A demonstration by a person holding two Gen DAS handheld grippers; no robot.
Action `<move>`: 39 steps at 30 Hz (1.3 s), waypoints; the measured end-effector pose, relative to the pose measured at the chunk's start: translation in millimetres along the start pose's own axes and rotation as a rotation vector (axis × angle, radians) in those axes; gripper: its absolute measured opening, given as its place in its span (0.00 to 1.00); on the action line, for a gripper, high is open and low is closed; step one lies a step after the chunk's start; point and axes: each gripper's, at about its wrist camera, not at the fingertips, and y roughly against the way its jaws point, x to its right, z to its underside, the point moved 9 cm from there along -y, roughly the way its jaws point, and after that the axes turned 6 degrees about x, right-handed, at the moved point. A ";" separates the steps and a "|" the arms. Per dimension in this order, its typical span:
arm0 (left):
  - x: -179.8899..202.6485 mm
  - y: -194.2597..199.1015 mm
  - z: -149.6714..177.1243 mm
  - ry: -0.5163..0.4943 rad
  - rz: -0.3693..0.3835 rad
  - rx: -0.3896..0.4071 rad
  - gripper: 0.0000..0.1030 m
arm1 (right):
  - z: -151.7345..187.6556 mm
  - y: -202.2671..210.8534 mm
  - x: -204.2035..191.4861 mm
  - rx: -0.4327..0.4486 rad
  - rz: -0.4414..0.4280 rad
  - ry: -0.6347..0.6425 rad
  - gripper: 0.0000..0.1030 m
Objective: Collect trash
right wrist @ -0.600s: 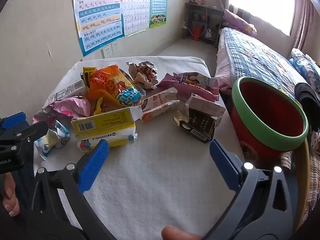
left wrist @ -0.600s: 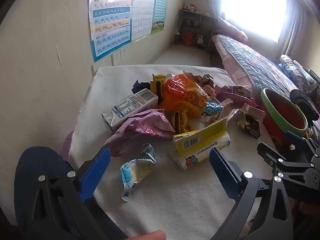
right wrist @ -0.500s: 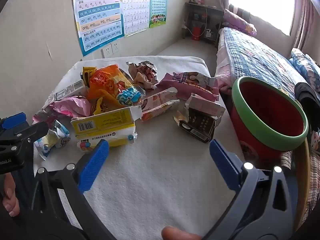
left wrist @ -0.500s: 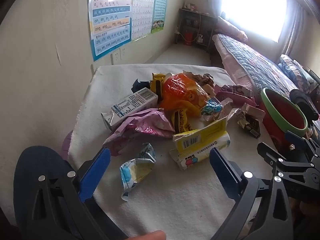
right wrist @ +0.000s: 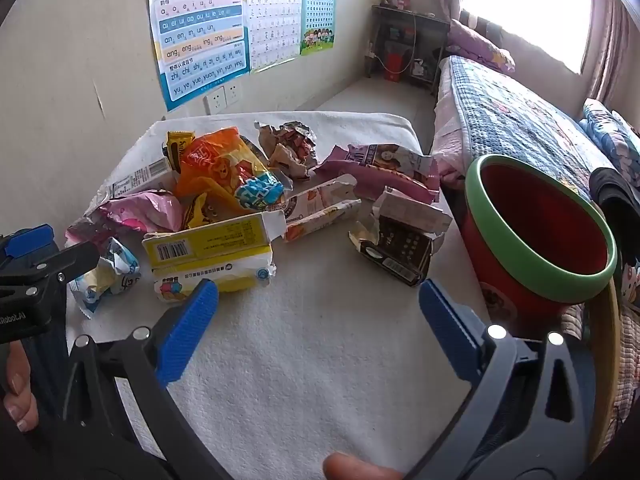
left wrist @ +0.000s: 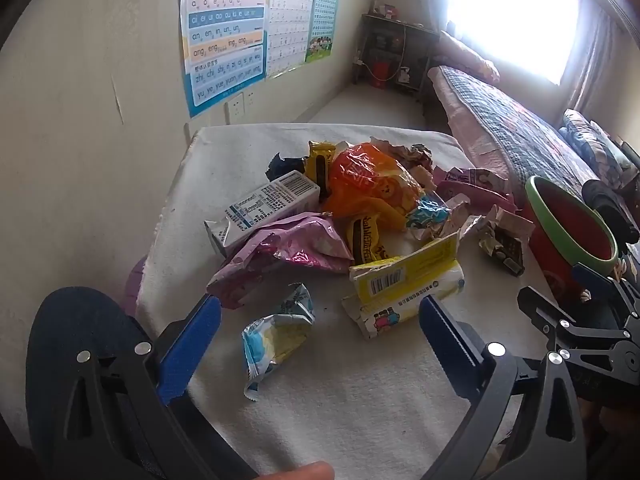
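Note:
Trash lies heaped on a white-covered table (left wrist: pixel 360 400): an orange bag (left wrist: pixel 368 188), a pink wrapper (left wrist: pixel 292 248), a white carton (left wrist: pixel 264 208), a yellow box (left wrist: pixel 404 276), a small blue-and-yellow wrapper (left wrist: pixel 276 328) and a torn dark box (right wrist: pixel 400 244). My left gripper (left wrist: pixel 320 332) is open and empty, just short of the small wrapper. My right gripper (right wrist: pixel 318 316) is open and empty over bare cloth, near the yellow box (right wrist: pixel 212 244). A red bin with a green rim (right wrist: pixel 540 236) stands at the table's right edge.
A wall with posters (right wrist: pixel 200 28) runs along the left. A bed with a quilt (right wrist: pixel 520 120) lies right of the table, behind the bin. A dark shelf (right wrist: pixel 404 52) stands at the far end under a bright window.

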 end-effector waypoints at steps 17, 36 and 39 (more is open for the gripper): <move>1.4 -1.7 1.3 0.003 -0.002 -0.006 0.92 | 0.4 -0.2 0.3 -0.001 0.001 -0.001 0.96; 1.7 -5.0 4.9 0.005 -0.004 -0.019 0.92 | 2.9 -2.3 0.1 -0.015 0.003 0.001 0.96; 1.6 -5.8 6.3 0.006 -0.005 -0.024 0.92 | 3.1 -2.3 0.4 -0.016 0.003 0.001 0.96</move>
